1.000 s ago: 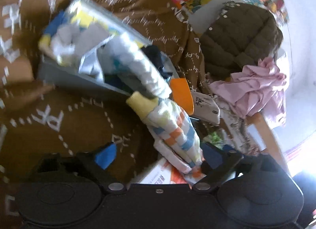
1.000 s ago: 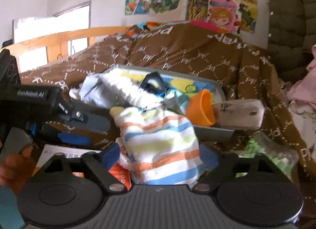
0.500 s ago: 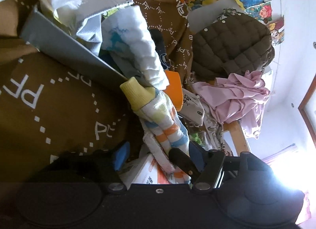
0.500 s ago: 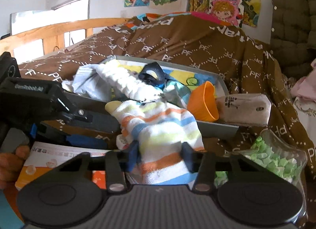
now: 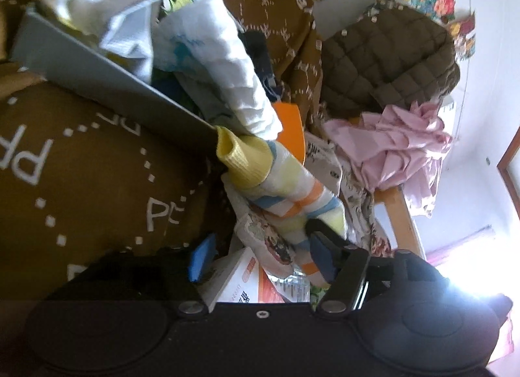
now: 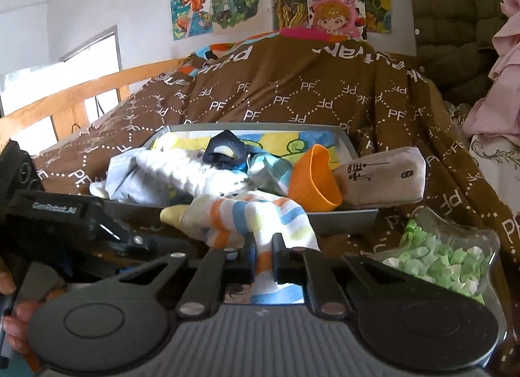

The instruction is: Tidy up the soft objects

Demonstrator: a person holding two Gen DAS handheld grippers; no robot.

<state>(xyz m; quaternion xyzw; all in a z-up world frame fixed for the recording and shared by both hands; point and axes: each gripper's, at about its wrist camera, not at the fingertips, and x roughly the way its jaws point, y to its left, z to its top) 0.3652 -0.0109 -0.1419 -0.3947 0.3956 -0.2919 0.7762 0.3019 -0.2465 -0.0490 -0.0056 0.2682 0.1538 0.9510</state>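
Left wrist view: the left gripper (image 5: 260, 258) has its blue-padded fingers (image 5: 202, 257) standing apart; the jaws have just opened a little further, and nothing is pressed between them. Lower end of the striped terry sock with a yellow ribbed cuff (image 5: 282, 188) hangs between them, close against the right-hand pad; contact cannot be told. An orange-and-white printed carton (image 5: 247, 282) lies below the sock. The cuff sits at the corner of the grey shallow tray (image 5: 107, 75), which rests on the brown quilt with white PF lettering (image 5: 81, 166). A white fluffy cloth (image 5: 224, 62) spills over the tray's rim. Beyond it, an olive quilted jacket (image 5: 386, 62) and a crumpled pink garment (image 5: 393, 146). Right wrist view: the right gripper (image 6: 262, 261) has just closed, and its black fingers (image 6: 282, 263) are clamped on a pinched fold of the same sock (image 6: 256, 218), which drapes off the tray's near wall (image 6: 344, 219) toward the camera. In the tray (image 6: 182, 130): the white cloth (image 6: 182, 175), a dark navy piece of fabric (image 6: 227, 151), an orange plastic cup tipped on its side (image 6: 313, 179). A beige pouch with black print (image 6: 383, 179) rests across the tray's right corner. A clear dish of pale green paper stars (image 6: 445, 257) stands just beside the tray. The left gripper's body (image 6: 81, 227) shows at left, a person's fingers (image 6: 18, 315) below it.
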